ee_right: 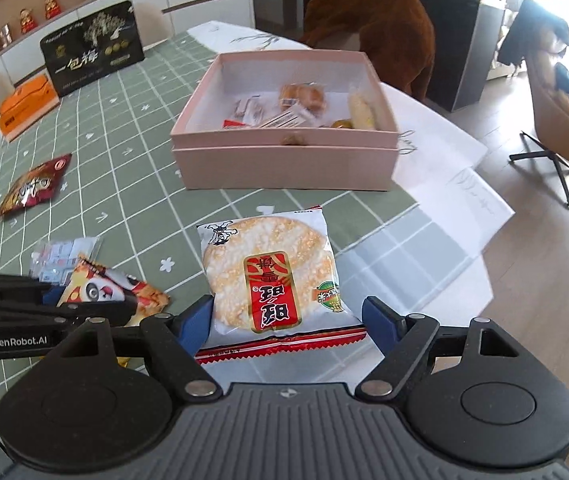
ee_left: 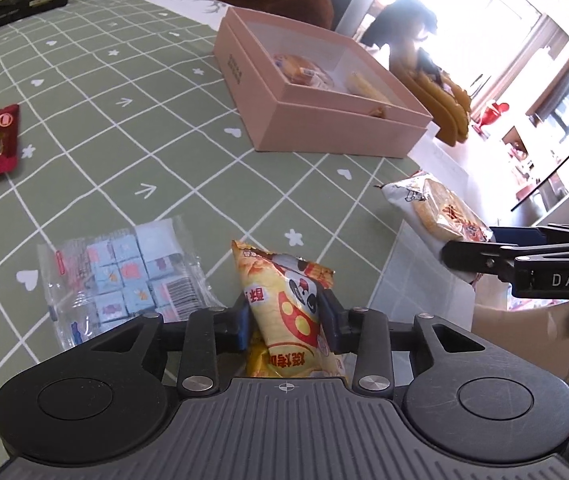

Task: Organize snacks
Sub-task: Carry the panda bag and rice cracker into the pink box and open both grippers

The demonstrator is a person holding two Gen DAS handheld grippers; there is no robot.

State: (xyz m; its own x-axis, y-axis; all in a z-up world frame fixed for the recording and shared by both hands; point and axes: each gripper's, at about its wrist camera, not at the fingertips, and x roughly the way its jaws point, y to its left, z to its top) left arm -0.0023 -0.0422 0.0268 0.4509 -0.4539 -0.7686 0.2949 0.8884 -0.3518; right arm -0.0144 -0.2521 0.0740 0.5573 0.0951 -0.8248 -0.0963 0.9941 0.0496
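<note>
My left gripper (ee_left: 286,314) is shut on a yellow panda snack packet (ee_left: 296,328), which stands upright between its pads. The right wrist view shows that packet (ee_right: 124,290) at lower left, in the left gripper (ee_right: 84,304). My right gripper (ee_right: 288,320) is shut on a white rice cracker packet (ee_right: 268,272), its blue pads pressing both side edges. From the left wrist view, the cracker packet (ee_left: 440,208) hangs over the table's right edge in the right gripper (ee_left: 480,258). Beyond both stands an open pink box (ee_right: 284,168) with several wrapped snacks inside, also seen as the pink box (ee_left: 324,124).
A clear bag of small blue cubes (ee_left: 124,276) lies left of the panda packet, and a red snack packet (ee_right: 32,188) lies further left. A black bag (ee_right: 92,48) and an orange box (ee_right: 24,108) stand at the far left. The table edge (ee_right: 464,208) runs along the right.
</note>
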